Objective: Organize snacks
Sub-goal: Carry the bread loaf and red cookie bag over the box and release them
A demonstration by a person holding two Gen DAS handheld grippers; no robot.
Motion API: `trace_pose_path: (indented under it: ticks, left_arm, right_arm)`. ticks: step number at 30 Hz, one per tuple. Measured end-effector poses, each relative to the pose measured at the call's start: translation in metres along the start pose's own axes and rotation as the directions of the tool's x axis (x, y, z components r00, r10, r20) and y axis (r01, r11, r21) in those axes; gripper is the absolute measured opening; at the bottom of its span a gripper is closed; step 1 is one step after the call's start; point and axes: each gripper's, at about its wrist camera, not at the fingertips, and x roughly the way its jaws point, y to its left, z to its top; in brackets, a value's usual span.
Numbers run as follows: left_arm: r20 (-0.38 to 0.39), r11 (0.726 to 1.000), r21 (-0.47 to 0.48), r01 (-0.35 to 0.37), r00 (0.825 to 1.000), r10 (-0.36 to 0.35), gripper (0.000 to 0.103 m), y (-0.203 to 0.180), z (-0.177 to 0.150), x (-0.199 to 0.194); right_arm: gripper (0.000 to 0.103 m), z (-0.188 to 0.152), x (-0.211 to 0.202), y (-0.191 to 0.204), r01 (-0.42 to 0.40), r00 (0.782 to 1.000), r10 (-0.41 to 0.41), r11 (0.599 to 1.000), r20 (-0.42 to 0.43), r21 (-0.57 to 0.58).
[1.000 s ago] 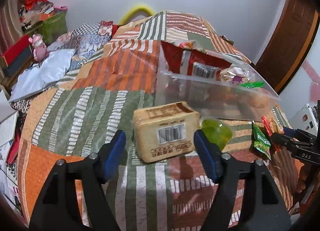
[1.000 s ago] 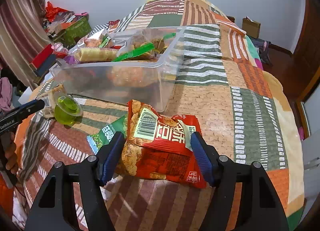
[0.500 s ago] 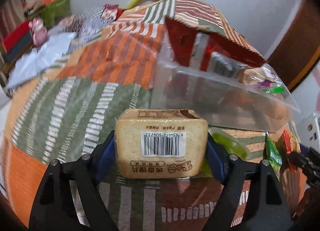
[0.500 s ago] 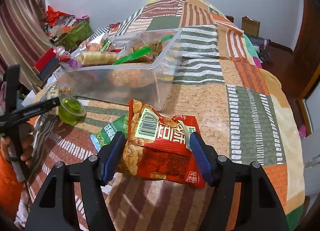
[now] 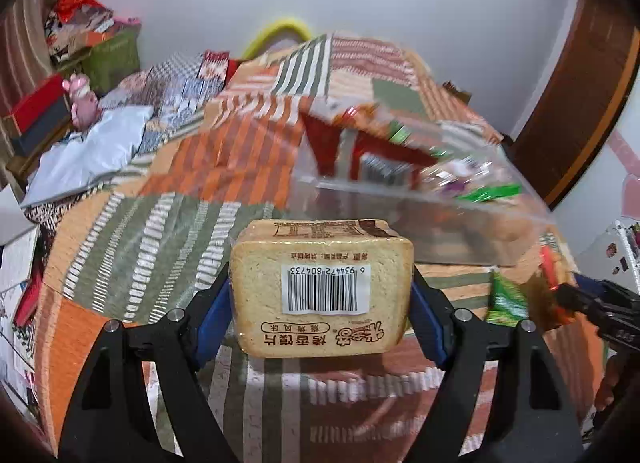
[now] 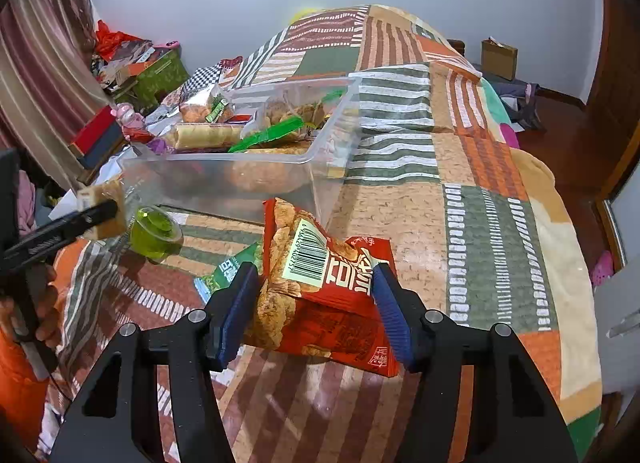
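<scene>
The left gripper point(image 5: 320, 303) clamped the bread pack point(image 5: 322, 289) near the clear bin point(image 6: 256, 167); the right gripper point(image 6: 316, 303) squeezed the red snack bag point(image 6: 320, 287).

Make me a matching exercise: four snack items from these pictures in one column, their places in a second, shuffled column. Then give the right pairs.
Items
1. bread pack
2. red chip bag
3. green jelly cup
4. green packet

Places
A. on the quilt in front of the clear bin, in no gripper
B. between the jaws of the left gripper
C. partly under the red bag
D. between the jaws of the right gripper

Pairs: 1-B, 2-D, 3-A, 4-C
</scene>
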Motion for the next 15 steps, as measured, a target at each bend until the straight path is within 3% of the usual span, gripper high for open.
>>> trace_pose_path:
  ticks: [15]
  left_arm:
    - [0.107, 0.995, 0.071, 0.07, 0.991, -0.078, 0.078, -0.038, 0.016, -0.056]
  right_arm:
    - [0.055, 0.002, -0.035, 0.001, -0.021, 0.997, 0.019, 1.0, 0.075, 0.015]
